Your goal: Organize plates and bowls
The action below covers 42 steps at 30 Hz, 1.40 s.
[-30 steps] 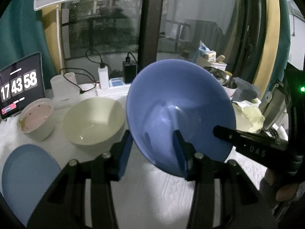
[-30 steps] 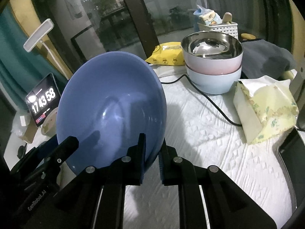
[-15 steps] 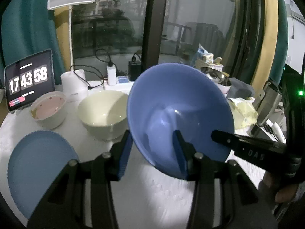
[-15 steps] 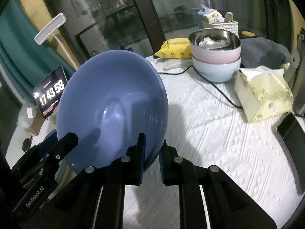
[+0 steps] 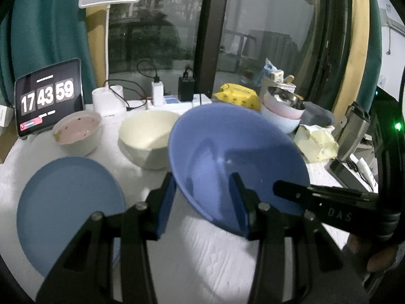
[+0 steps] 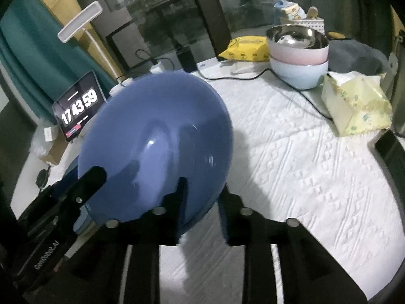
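A blue bowl (image 5: 235, 152) (image 6: 157, 147) hangs tilted above the white tablecloth. My left gripper (image 5: 205, 197) is shut on its near wall, one finger outside and one inside. The right gripper (image 6: 202, 207) straddles the rim on the other side. Its jaws are opening, and a gap shows between the outer pad and the bowl. On the cloth to the left lie a blue plate (image 5: 68, 207), a cream bowl (image 5: 146, 136) and a pink-lined bowl (image 5: 77, 133). A stack of bowls (image 6: 298, 58) topped by a steel one stands at the back right.
A tablet clock (image 5: 48, 98), a white lamp base (image 5: 108, 101) and chargers line the back edge by the window. A yellow pack (image 6: 245, 49), a tissue pack (image 6: 357, 103) and a black cable (image 6: 303, 96) lie at the right. A dark device (image 6: 389, 152) sits at the right edge.
Both grippers drew back from the window with the blue bowl. The right gripper's jaws, shut on the rim before, have parted. The left grip is unchanged.
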Tool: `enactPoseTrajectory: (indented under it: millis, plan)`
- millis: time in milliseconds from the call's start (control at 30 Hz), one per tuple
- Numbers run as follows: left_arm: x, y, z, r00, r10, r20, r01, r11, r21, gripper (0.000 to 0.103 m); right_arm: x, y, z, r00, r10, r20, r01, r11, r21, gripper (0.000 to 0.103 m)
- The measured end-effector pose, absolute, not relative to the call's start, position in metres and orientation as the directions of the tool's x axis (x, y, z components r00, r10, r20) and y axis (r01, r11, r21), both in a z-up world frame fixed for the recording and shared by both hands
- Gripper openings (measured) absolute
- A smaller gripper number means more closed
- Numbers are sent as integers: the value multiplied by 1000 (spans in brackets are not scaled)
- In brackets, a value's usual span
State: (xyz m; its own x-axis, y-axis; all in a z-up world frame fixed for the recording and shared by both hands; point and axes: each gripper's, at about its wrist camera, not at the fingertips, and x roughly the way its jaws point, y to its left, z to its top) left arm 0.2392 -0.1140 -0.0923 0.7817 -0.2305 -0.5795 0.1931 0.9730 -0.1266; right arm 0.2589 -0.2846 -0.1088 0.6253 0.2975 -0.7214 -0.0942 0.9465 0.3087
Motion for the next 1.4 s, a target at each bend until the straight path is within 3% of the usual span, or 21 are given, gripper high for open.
enactPoseTrajectory:
  millis: [1067,1400]
  plan:
    - [221,-92,-103,718,-254,-648,172,967,-188,46,237,-275,-100,640,233,-733,-64,966,251,41]
    - [218,-69,-86,768,-207,-605,117,976,-185,48,242,-279,-87,674,206,-710,-55,972,229,41]
